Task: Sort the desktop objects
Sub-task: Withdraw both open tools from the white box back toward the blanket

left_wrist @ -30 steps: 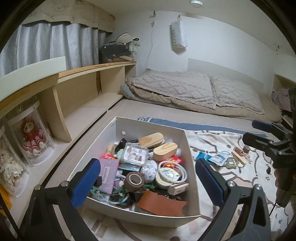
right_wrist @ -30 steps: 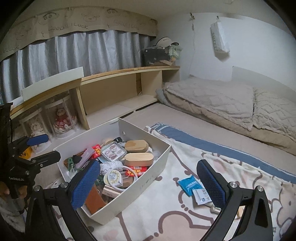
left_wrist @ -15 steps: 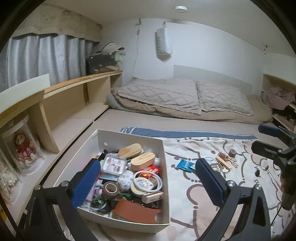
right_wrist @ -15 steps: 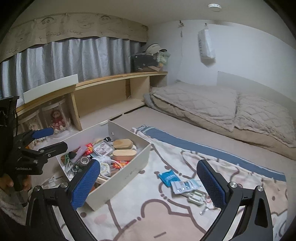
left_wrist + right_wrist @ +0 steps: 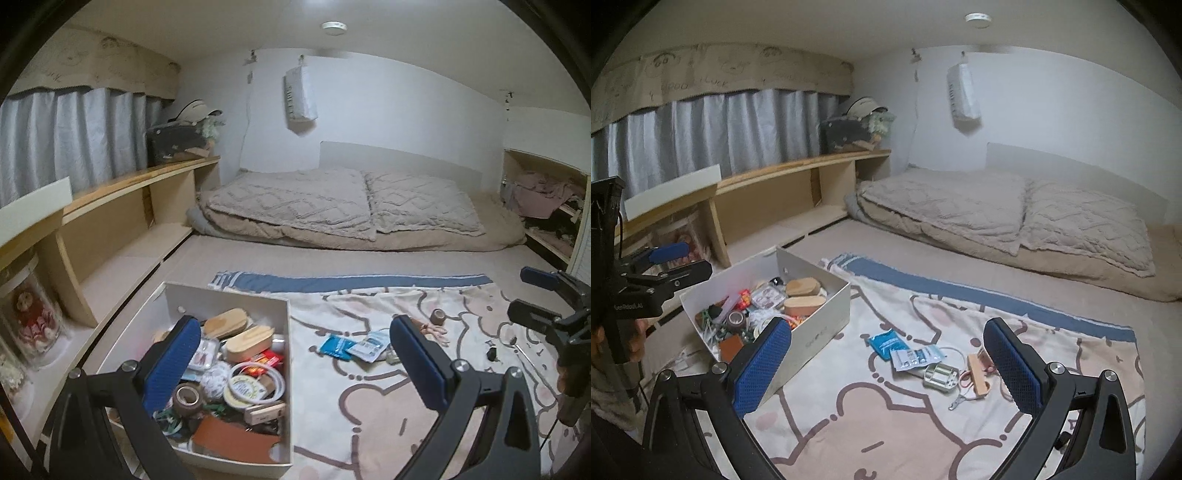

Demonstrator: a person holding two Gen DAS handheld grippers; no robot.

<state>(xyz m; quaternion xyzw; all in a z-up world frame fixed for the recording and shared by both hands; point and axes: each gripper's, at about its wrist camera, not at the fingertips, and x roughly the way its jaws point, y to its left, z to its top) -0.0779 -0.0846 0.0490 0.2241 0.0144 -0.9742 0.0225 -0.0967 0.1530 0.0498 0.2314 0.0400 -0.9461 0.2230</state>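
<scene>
Both of your grippers have pulled back and swung right since a second ago, so the white box (image 5: 229, 456) now sits lower left in each view and more of the cartoon-print blanket (image 5: 871, 417) shows.

Your left gripper (image 5: 295, 365) hangs above the box's right wall with its jaws wide apart and nothing between them. Your right gripper (image 5: 886, 365) hovers over the blanket, jaws equally wide and empty.

The box rests on the blanket's left edge beside the low wooden shelf (image 5: 110, 236). It is crowded: two wooden oval pieces (image 5: 245, 338) lie at the far end, a roll of brown tape (image 5: 187, 397) and a white ring (image 5: 256, 384) sit nearer, and a brown leather piece (image 5: 236, 441) leans at the near wall.

Loose things still lie out on the blanket, well apart from the box: a blue packet (image 5: 888, 343) touching a paler packet (image 5: 916, 357), then a small grey-green case (image 5: 941, 374) and a wooden block (image 5: 977, 374) just beside it, with a small metal clip (image 5: 957, 400) in front. From the left wrist you also see a small brown roll (image 5: 438, 316) farther out.

Beyond the blanket lies a bed with a beige quilt (image 5: 997, 210).
</scene>
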